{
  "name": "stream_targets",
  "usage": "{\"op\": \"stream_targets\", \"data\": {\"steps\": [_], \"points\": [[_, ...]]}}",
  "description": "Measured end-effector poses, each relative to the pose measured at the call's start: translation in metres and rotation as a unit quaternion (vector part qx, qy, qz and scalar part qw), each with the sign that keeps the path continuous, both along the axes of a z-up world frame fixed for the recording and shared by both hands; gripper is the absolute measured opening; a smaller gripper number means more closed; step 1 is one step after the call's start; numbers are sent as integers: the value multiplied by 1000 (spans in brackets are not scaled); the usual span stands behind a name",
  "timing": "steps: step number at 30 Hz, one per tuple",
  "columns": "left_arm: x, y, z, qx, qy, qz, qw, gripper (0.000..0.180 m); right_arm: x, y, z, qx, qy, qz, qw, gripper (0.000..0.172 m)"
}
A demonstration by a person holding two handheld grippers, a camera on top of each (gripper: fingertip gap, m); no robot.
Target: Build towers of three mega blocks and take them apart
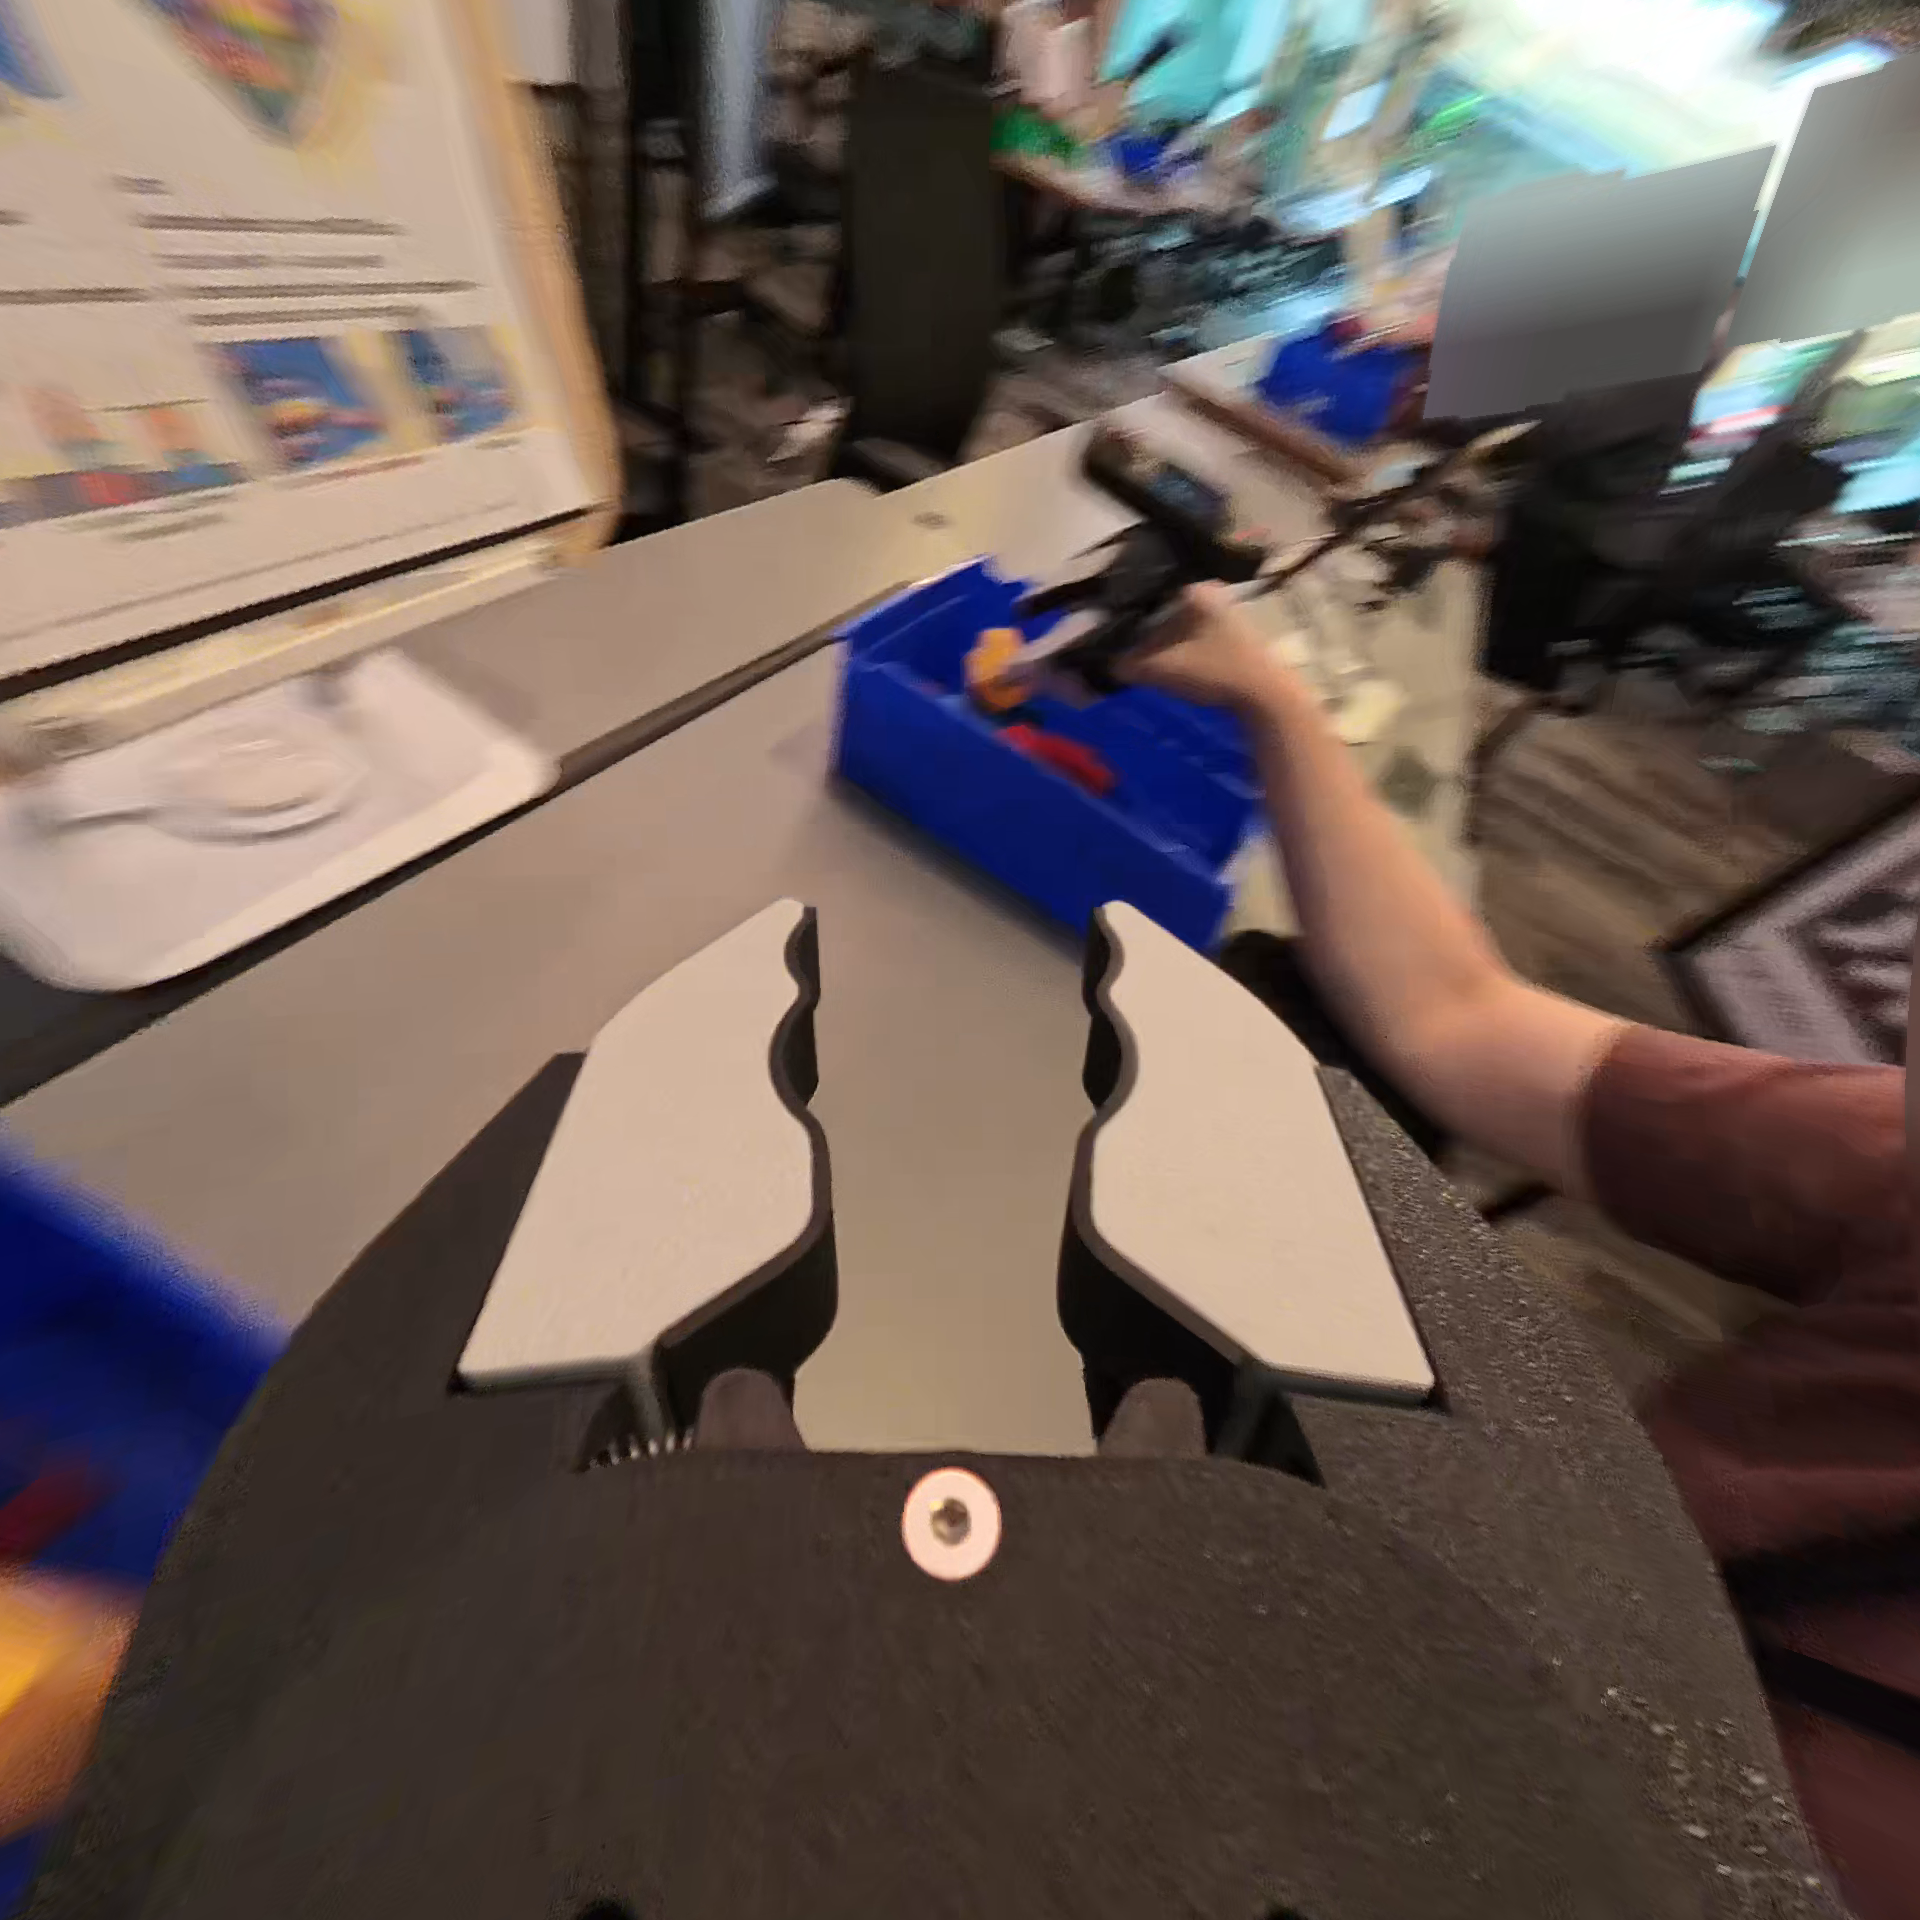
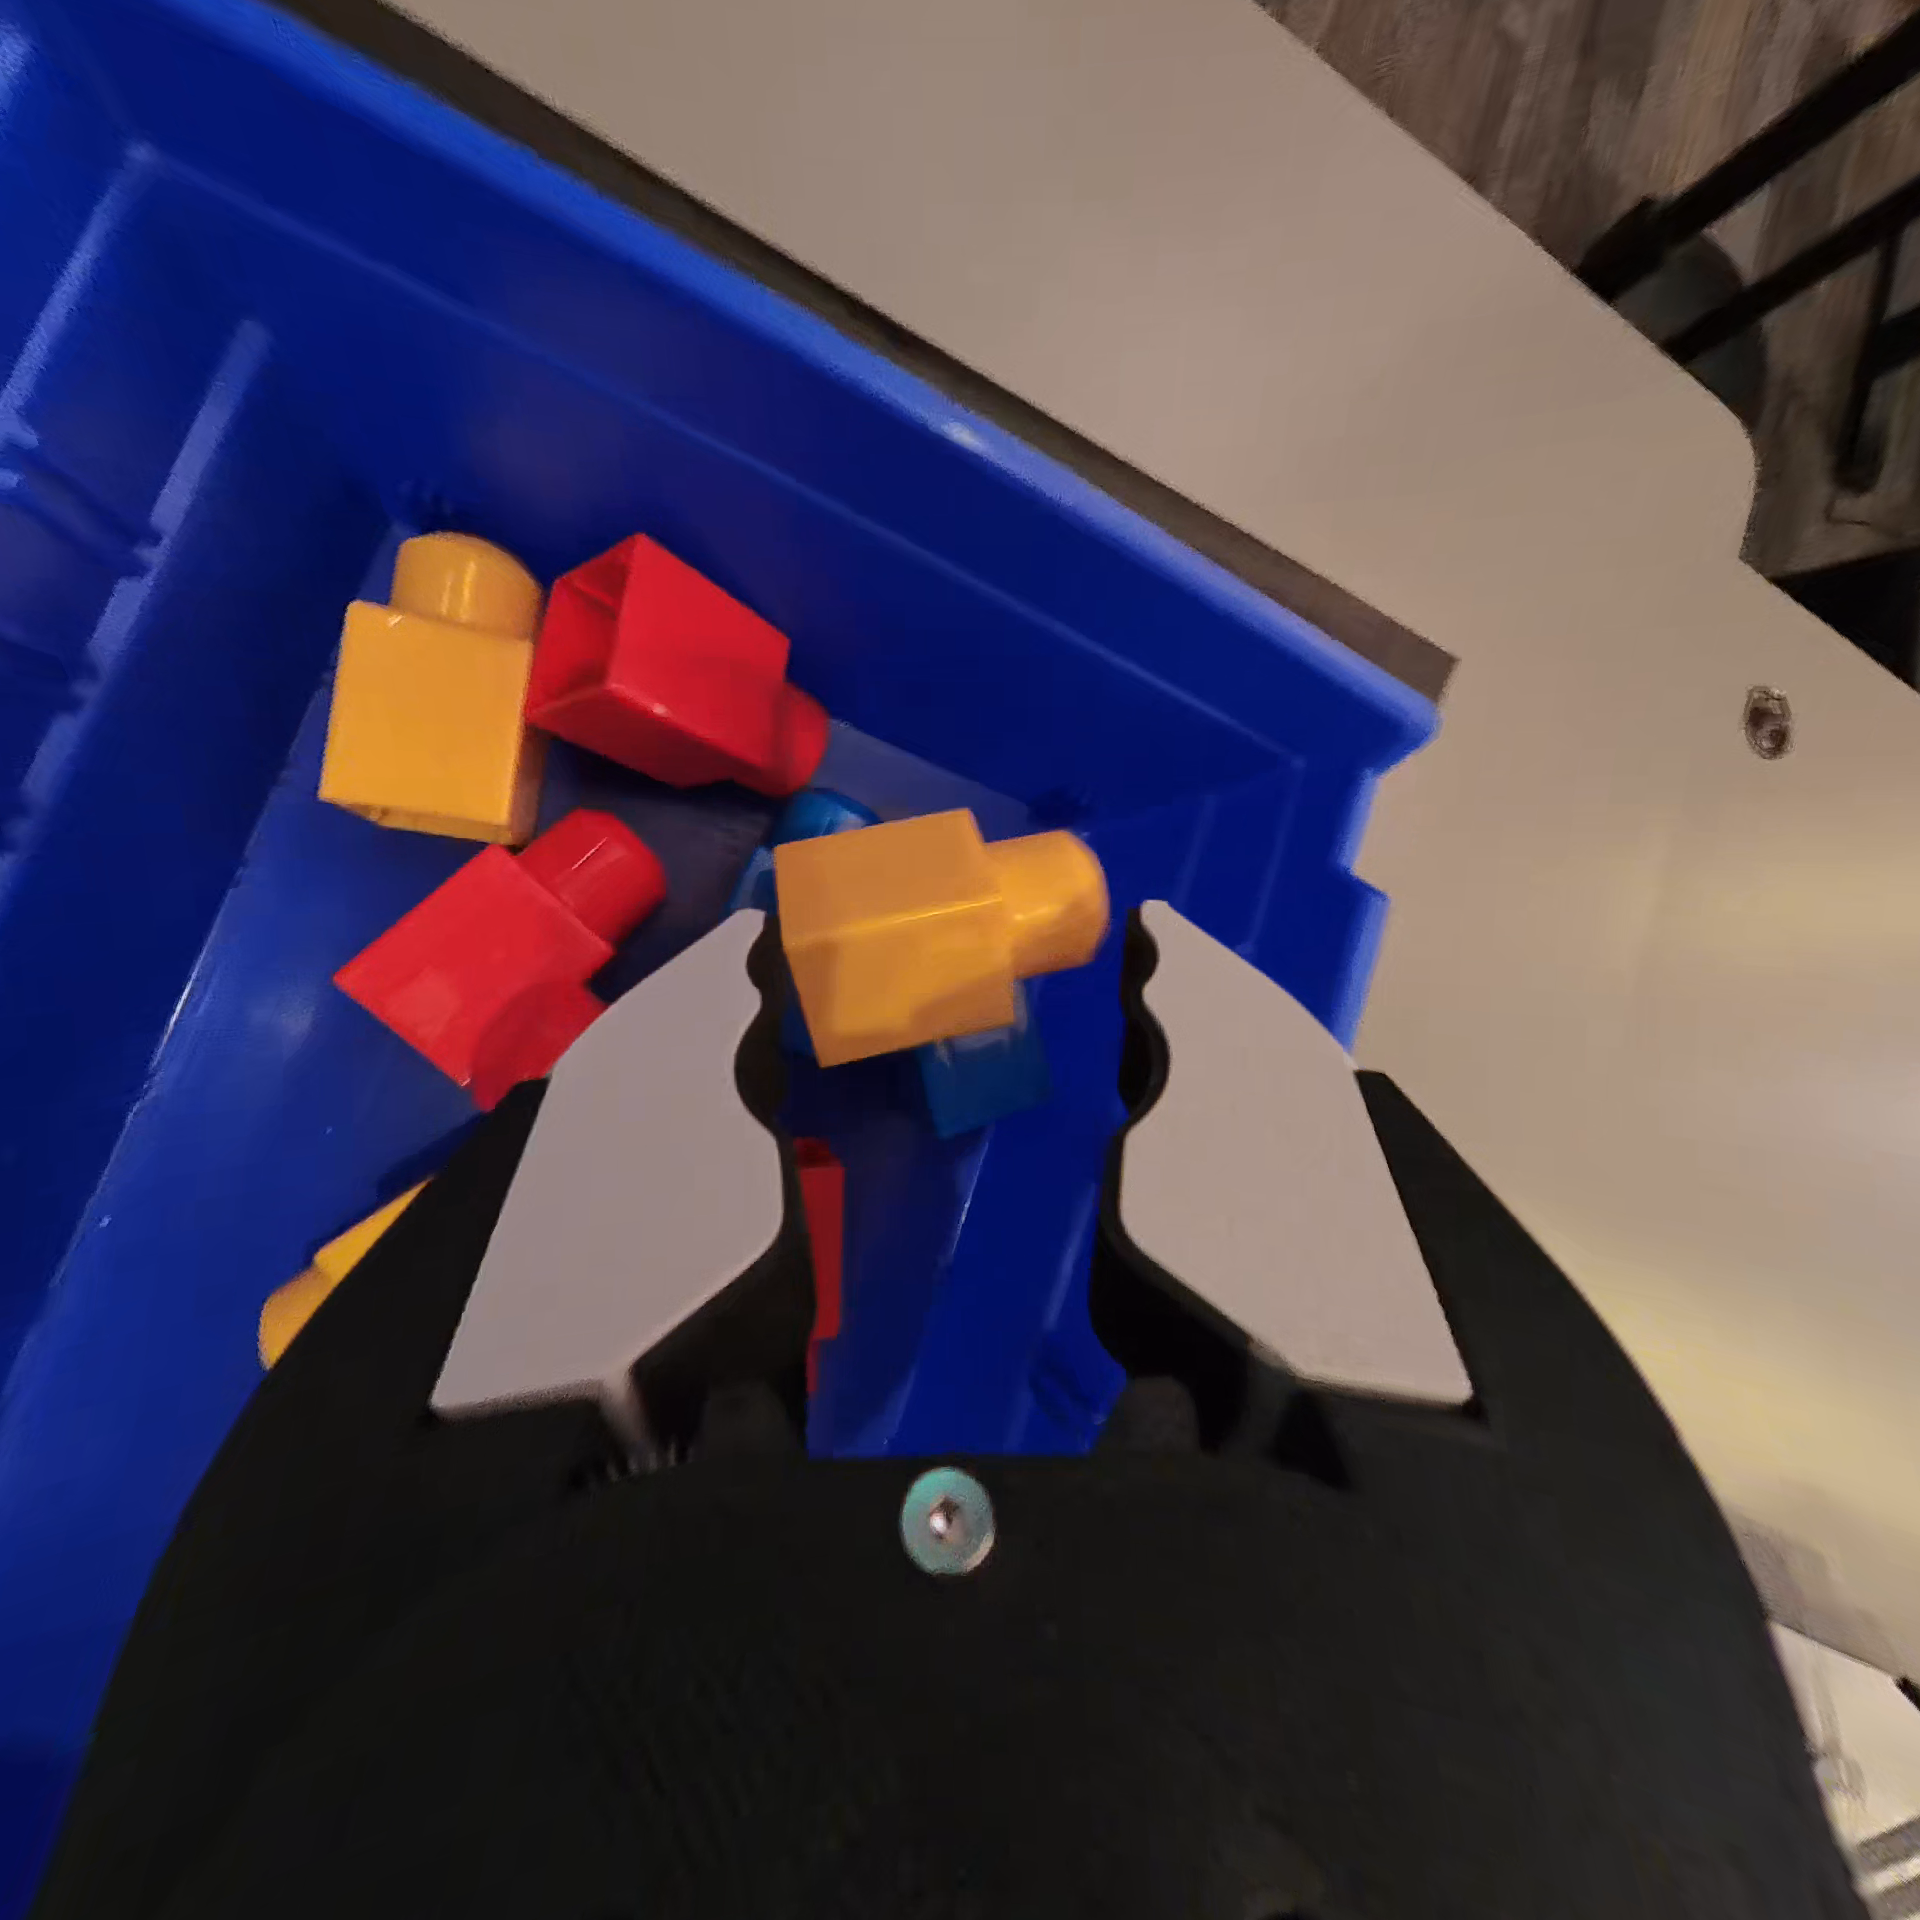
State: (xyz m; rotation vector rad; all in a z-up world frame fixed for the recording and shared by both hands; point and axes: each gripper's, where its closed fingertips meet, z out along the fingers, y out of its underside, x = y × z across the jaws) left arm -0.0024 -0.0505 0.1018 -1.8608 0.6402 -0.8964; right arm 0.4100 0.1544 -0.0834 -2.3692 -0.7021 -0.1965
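Lying sideways, yellow block [image 2: 904, 935], stud toward bin [image 2: 1039, 582] corner

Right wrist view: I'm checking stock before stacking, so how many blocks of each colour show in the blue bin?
Yellow blocks: 3, one only partly in view
Red blocks: 3, one mostly hidden
Blue block: 1
Total: 7 in the blue bin
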Motion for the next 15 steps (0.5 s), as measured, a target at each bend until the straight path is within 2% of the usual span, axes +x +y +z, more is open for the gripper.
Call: {"op": "stream_targets", "data": {"steps": [2, 5, 10, 15], "points": [[-40, 11, -7, 9, 72, 98, 993, 49, -2, 2, 16, 32, 21, -3, 999, 65], [-102, 6, -14, -9, 140, 211, 967, 50, -12, 0, 43, 71, 75, 6, 995, 64], [-159, -21, -39, -87, 178, 277, 940, 55, -24, -5, 58, 86, 67, 24, 994, 65], [-174, -9, -73, -156, 219, 313, 911, 59, -32, -6, 51, 76, 45, 38, 995, 66]]}}
